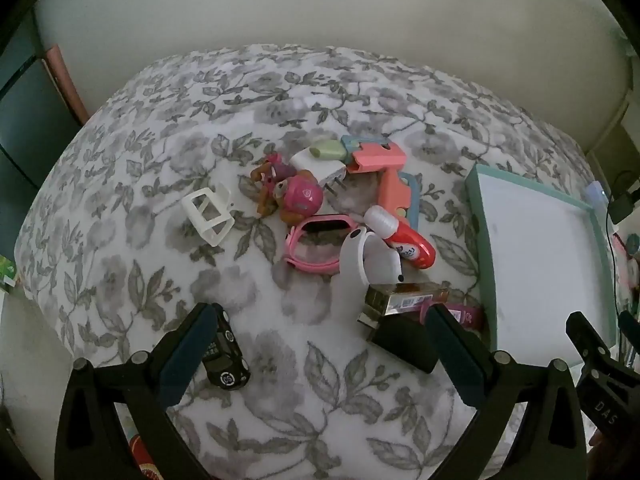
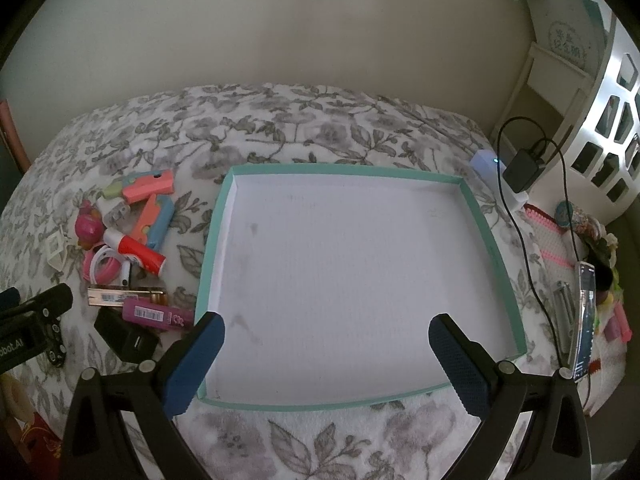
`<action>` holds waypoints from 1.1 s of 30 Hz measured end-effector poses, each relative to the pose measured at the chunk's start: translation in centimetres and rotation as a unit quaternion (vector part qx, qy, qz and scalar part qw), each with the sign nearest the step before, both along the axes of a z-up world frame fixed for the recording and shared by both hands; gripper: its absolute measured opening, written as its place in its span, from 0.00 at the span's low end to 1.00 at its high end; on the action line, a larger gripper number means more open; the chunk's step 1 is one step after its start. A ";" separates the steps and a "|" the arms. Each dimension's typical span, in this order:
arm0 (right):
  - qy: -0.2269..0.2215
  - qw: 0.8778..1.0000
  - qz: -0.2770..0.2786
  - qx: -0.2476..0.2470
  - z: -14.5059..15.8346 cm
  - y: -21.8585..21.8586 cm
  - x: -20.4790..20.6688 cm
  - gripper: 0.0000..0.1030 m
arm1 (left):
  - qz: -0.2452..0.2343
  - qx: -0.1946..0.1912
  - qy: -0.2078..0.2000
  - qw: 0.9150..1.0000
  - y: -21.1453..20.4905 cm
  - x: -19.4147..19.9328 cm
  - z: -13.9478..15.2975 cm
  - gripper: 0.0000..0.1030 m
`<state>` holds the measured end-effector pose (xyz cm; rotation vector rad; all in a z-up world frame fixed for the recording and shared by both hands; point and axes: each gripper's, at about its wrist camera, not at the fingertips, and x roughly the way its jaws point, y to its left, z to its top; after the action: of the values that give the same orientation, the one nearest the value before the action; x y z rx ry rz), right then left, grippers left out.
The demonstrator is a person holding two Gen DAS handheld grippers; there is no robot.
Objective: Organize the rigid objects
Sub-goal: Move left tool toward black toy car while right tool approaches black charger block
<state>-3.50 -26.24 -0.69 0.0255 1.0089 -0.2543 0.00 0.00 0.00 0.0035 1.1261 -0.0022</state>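
A heap of small things lies on the floral blanket: a pink toy ball [image 1: 302, 196], a pink watch [image 1: 316, 240], a white band [image 1: 358, 256], a red tube [image 1: 404, 236], a coral toy gun [image 1: 384, 172], a white charger [image 1: 320, 166], a white frame [image 1: 208, 216], a gold box [image 1: 404, 300] and a black block [image 1: 404, 340]. A black toy car [image 1: 224, 354] rests by the left finger. My left gripper [image 1: 320, 352] hangs open above the blanket, holding nothing. My right gripper [image 2: 326, 360] stands open over the white tray with teal rim [image 2: 496, 248], empty-handed.
The same heap shows left of the tray, with a purple box [image 2: 156, 314] near the tray's corner. Right of the tray lie a black adapter [image 2: 522, 170] with its cable, a phone [image 2: 584, 320] and pink clutter. A wall stands behind the bed.
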 end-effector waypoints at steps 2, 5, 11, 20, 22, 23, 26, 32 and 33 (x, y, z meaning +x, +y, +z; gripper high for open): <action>0.000 1.000 0.000 0.000 -0.1 0.0 0.0 1.00 | -0.001 -0.002 0.001 1.000 0.0 0.0 -0.1 1.00; 0.000 1.000 0.000 0.000 -0.1 0.0 0.0 1.00 | -0.002 -0.003 0.002 1.000 0.1 0.0 -0.1 1.00; 0.001 1.000 0.000 0.000 -0.1 -0.1 0.0 1.00 | 0.001 -0.002 0.006 1.000 0.2 0.0 -0.1 1.00; 0.001 1.000 0.000 0.000 -0.2 -0.2 0.0 1.00 | 0.019 -0.013 -0.025 0.999 0.7 -0.2 -0.2 1.00; 0.001 1.000 0.000 0.001 -0.2 -0.1 0.0 1.00 | 0.024 -0.018 -0.026 0.999 0.9 -0.1 -0.2 1.00; 0.002 1.000 0.000 0.001 -0.2 -0.1 0.0 1.00 | 0.025 -0.018 -0.026 0.999 0.9 -0.1 -0.3 1.00; 0.001 1.000 0.000 0.000 -0.2 -0.1 0.0 1.00 | 0.028 -0.039 -0.042 0.998 1.1 0.0 -0.3 1.00; 0.002 1.000 0.000 0.001 -0.3 -0.2 0.0 1.00 | 0.043 -0.005 -0.023 0.999 1.3 0.2 -0.3 1.00; 0.002 1.000 0.000 0.001 -0.2 -0.1 0.0 1.00 | 0.045 -0.007 -0.022 0.999 1.5 0.2 -0.4 1.00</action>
<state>-3.49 -26.38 -0.91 0.0264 1.0125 -0.2543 0.20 1.46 -0.35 -0.0589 1.0816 0.0710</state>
